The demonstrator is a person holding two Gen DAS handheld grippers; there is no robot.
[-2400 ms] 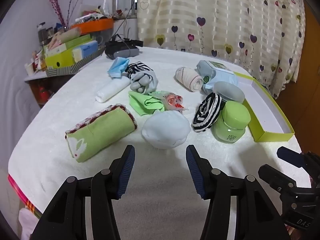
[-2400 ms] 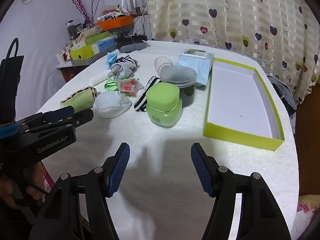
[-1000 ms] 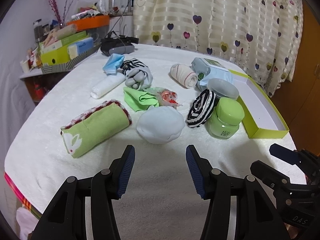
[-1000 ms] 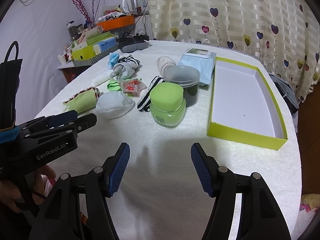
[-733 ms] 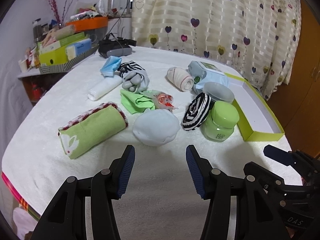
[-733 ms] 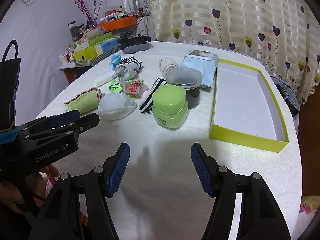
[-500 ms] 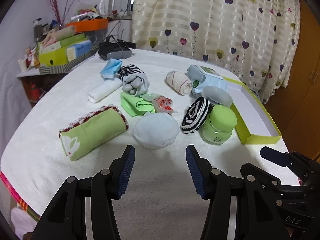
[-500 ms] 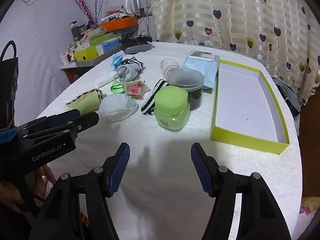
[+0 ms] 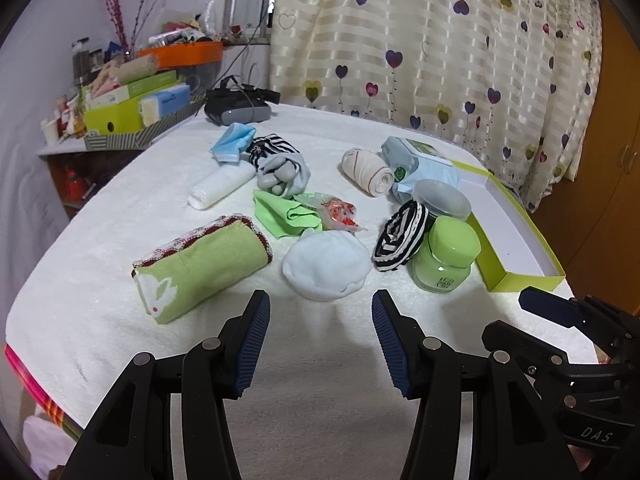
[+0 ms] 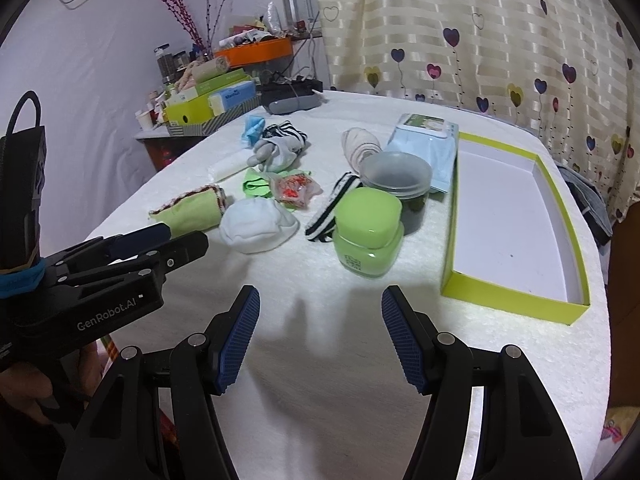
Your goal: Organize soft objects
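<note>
Both wrist cameras look down and forward over the white table (image 9: 120, 208) from its near edge. Left view centres the cloth pile; right view sits further right, facing the green box (image 10: 516, 304). Both share the green jar (image 9: 446, 256).

Black jaws, ribbed blue pads (image 9: 251, 343), silver screws.

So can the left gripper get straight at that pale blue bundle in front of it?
Probably yes. The left gripper is open and empty, the pale blue bundle lies just ahead of its fingers, and only bare white cloth lies between. The striped sock and green jar sit close on one side.
</note>
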